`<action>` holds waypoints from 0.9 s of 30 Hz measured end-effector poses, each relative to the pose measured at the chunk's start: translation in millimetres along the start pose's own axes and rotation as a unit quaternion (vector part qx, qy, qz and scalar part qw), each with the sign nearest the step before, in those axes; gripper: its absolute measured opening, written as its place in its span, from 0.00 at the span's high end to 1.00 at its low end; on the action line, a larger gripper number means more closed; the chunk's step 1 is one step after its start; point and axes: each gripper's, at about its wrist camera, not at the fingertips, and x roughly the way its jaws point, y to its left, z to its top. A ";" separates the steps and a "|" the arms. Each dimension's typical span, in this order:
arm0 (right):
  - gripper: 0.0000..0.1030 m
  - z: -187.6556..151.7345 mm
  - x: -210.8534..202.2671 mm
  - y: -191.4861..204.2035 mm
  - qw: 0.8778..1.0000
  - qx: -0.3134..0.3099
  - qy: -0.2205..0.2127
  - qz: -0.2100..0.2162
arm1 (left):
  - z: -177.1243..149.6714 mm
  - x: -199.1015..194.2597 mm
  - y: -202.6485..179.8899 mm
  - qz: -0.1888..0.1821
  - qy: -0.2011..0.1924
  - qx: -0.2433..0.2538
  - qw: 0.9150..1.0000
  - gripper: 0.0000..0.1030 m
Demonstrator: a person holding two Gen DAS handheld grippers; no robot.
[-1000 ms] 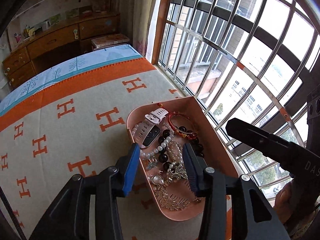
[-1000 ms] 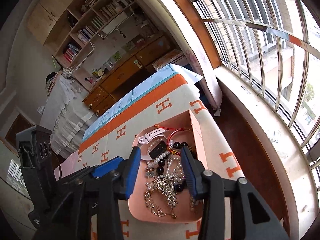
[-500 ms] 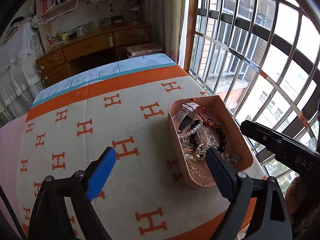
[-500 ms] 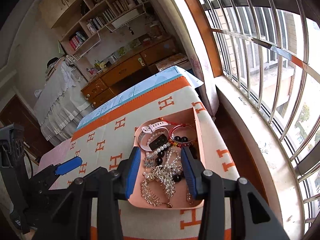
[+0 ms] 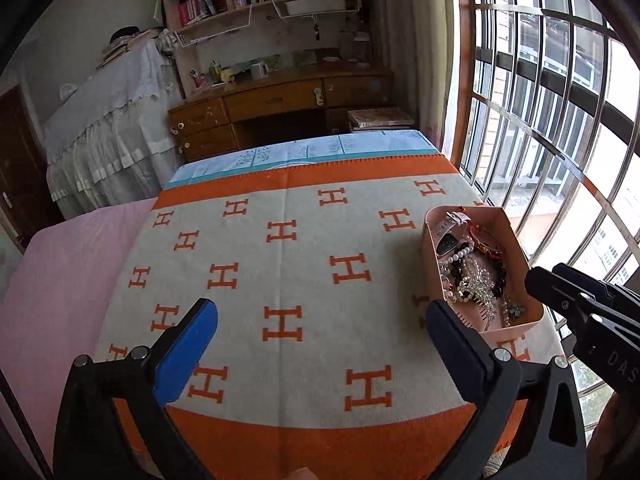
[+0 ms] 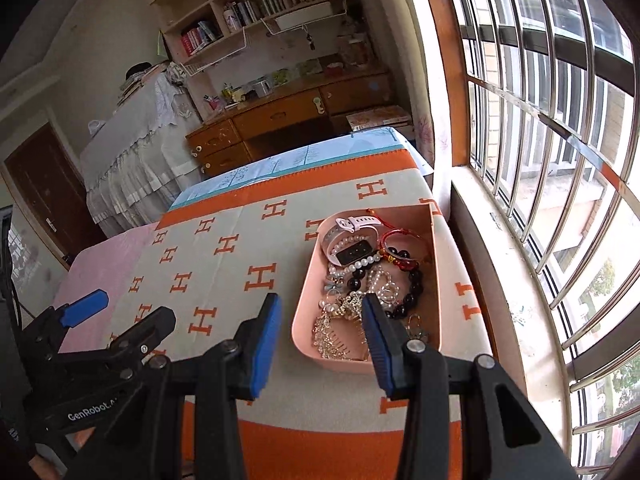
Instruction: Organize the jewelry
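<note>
Both grippers empty: left gripper (image 5: 320, 344) jaws wide, right gripper (image 6: 320, 340) jaws narrower but apart, near the pink tray (image 6: 306, 300). All visible jewelry sits in that tray at the blanket's (image 5: 280, 272) right edge: hair comb (image 6: 340, 336) nearest, then beads, pearls, smartwatch (image 6: 352, 254) far. Heaped, unsorted; fits gathered-up or awaiting sorting.
</note>
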 end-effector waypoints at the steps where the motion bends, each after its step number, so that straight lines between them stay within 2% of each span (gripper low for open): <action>1: 0.58 1.1 -4.2 5.2 1.000 -0.007 0.000 0.002 | 1.3 -6.5 3.0 0.000 -0.007 -0.006 1.000 0.01; 7: 0.47 7.1 -31.3 31.2 0.999 -0.040 -0.019 0.010 | 7.6 -36.4 13.5 -0.007 -0.021 -0.031 0.999 0.01; 12: 0.47 10.0 -51.1 41.9 0.998 -0.047 -0.046 0.007 | 10.9 -52.8 17.9 -0.007 -0.032 -0.041 0.999 0.01; 27: 0.47 9.2 -63.5 46.7 0.997 -0.050 -0.063 0.002 | 13.5 -59.7 15.4 0.001 -0.042 -0.039 0.998 0.01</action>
